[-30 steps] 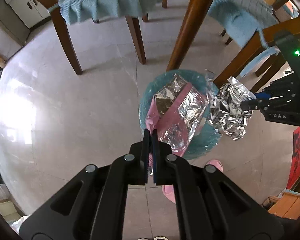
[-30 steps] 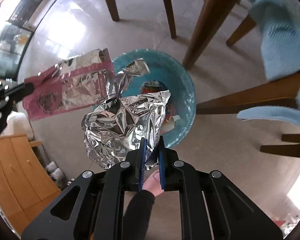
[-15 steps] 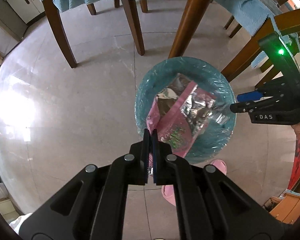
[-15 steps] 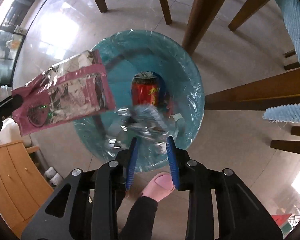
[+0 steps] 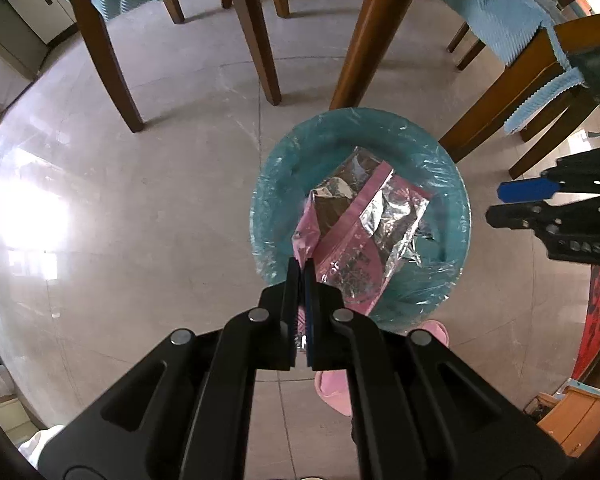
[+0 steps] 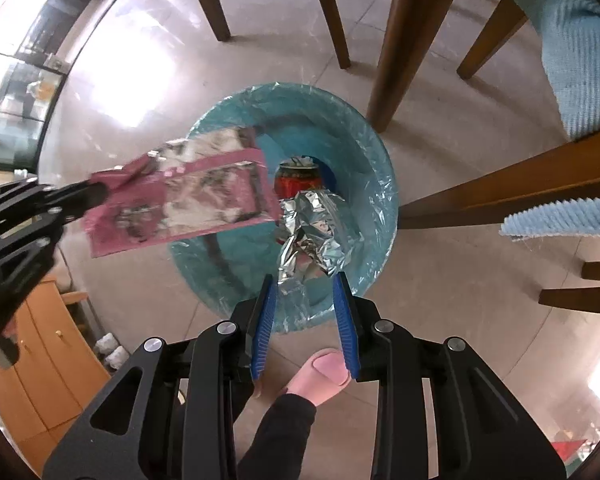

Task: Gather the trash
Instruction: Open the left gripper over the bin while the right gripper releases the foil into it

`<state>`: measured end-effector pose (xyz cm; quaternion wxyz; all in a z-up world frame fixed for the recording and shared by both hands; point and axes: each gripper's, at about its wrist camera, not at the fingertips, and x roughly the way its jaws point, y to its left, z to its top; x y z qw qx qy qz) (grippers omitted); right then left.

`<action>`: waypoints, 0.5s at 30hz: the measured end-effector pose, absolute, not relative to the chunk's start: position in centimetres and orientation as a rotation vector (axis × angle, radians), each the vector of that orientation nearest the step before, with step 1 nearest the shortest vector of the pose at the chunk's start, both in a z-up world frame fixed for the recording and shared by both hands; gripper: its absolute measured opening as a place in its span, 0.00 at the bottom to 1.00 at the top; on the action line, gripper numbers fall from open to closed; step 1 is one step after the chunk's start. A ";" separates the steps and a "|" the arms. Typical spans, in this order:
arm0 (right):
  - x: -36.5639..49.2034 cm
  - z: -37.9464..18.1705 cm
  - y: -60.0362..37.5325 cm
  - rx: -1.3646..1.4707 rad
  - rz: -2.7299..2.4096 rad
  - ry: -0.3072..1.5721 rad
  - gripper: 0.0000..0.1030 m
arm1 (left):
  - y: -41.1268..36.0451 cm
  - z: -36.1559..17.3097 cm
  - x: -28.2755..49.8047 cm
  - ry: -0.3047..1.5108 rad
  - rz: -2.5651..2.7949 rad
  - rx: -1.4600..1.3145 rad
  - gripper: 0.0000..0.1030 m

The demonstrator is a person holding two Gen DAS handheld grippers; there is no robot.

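Right gripper (image 6: pixel 305 312) spread wide, empty; crumpled silver foil (image 6: pixel 314 224) inside round teal-lined bin (image 6: pixel 384 184). Left gripper (image 5: pixel 302 280) pinches pink foil-lined pouch (image 5: pixel 356 236) above bin; next we release it.

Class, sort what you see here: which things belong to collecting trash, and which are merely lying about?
Belong to the job:
pink foil wrapper, pinched by the left gripper
crumpled foil, below the open right gripper
red can
lined bin

Lying about:
chair legs
blue cushions
pink slipper
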<state>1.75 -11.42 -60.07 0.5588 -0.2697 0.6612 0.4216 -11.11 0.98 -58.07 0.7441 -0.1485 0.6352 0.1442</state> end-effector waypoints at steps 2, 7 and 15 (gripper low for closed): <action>1.8 -59.9 -11.7 -0.632 0.999 1.556 0.30 | 0.6 -58.4 -10.6 1.391 0.308 -0.320 0.02; 1.9 -59.9 -12.4 -0.631 0.990 1.565 0.30 | 0.0 -58.6 -9.7 1.394 0.297 -0.330 0.08; 2.2 -59.5 -12.5 -0.610 0.990 1.562 0.30 | -0.1 -57.6 -9.1 1.370 0.300 -0.315 0.29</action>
